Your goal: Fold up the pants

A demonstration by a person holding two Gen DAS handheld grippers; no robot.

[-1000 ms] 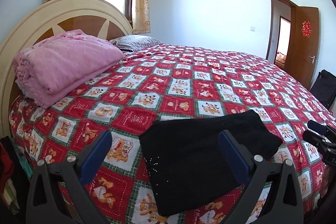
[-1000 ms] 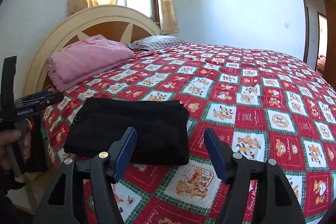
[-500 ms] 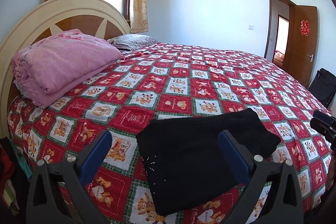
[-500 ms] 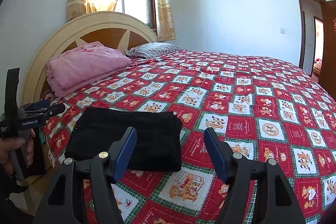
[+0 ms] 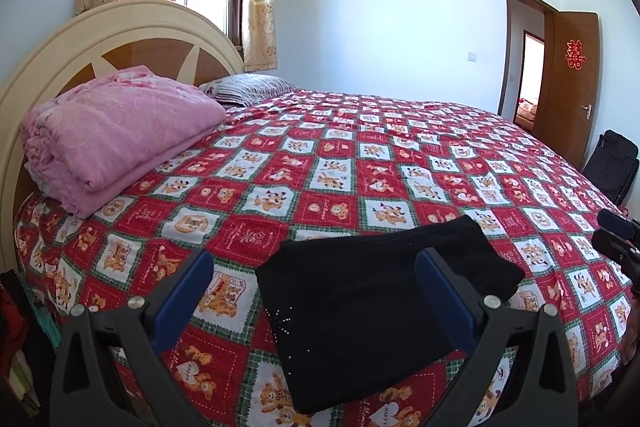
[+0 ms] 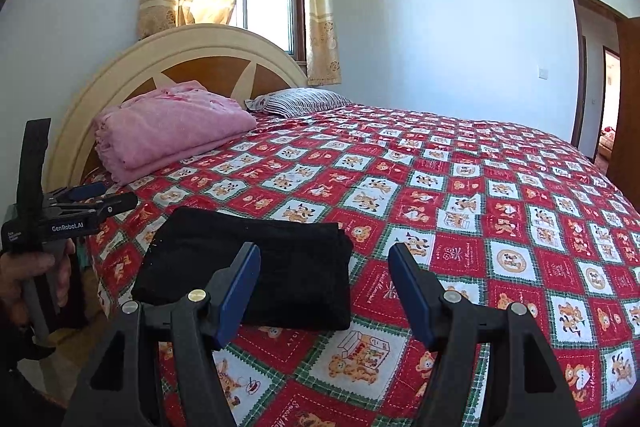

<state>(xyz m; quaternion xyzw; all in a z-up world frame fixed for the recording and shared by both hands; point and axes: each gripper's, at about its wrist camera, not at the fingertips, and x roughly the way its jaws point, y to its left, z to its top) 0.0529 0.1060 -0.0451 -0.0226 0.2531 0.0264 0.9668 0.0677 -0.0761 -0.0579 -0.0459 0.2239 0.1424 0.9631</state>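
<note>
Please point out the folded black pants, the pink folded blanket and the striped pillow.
Folded black pants [image 5: 372,307], left wrist view, middle of top layer.
Pink folded blanket [image 5: 124,131], left wrist view, upper surface.
Striped pillow [image 6: 300,101], right wrist view, centre.

Left tongs [image 5: 314,291] and right tongs [image 6: 324,285] gape empty.

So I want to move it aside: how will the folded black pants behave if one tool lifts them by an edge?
The folded black pants look soft and layered, so they would probably droop and unfold. The fabric looks thin, likely light. Pushed across the patterned bedspread, they would more likely bunch than slide.
</note>
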